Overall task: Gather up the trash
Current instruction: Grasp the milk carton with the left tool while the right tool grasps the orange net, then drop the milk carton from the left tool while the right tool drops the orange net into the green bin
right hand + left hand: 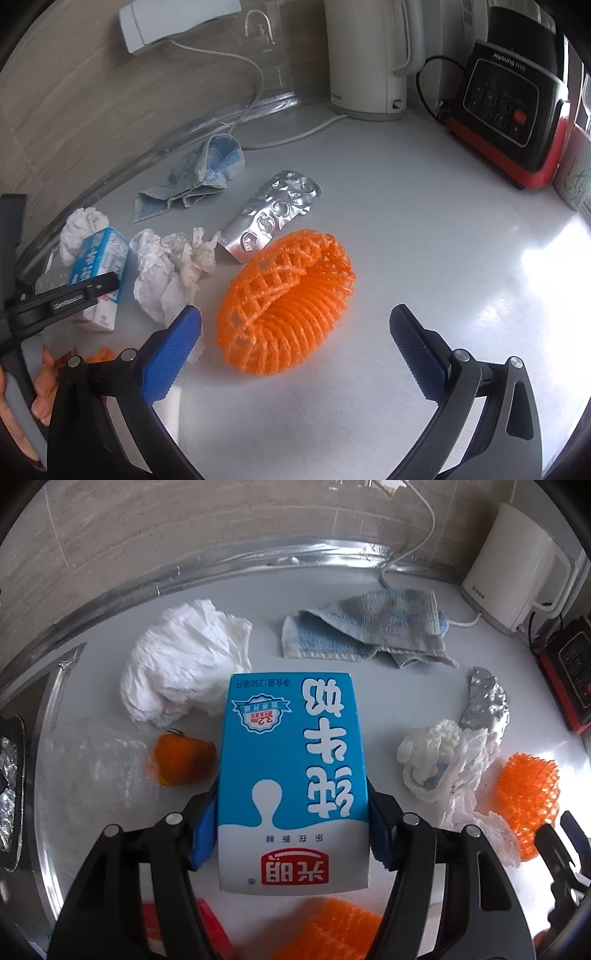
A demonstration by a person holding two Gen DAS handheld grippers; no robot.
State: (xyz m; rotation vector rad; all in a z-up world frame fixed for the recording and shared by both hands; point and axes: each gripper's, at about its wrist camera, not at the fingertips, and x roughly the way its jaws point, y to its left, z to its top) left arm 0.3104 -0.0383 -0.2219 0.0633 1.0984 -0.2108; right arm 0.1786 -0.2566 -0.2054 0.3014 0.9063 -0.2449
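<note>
My left gripper (291, 827) is shut on a blue and white milk carton (291, 775), its blue pads pressed on both sides; the carton also shows in the right wrist view (99, 273). My right gripper (295, 332) is open and empty, just in front of an orange foam fruit net (284, 299), which shows at the right in the left wrist view (524, 794). Crumpled white paper (173, 273) lies left of the net, and an empty foil pill blister (273, 214) lies behind it. A large white tissue wad (184, 664) and an orange peel piece (181, 757) lie left of the carton.
A blue towel (365, 631) lies by the wall. A white kettle (369, 59) and a black and red appliance (513, 110) stand at the back right. Another orange net (332, 930) and a red wrapper (210, 923) lie near the counter's front. Clear plastic (92, 771) lies at left.
</note>
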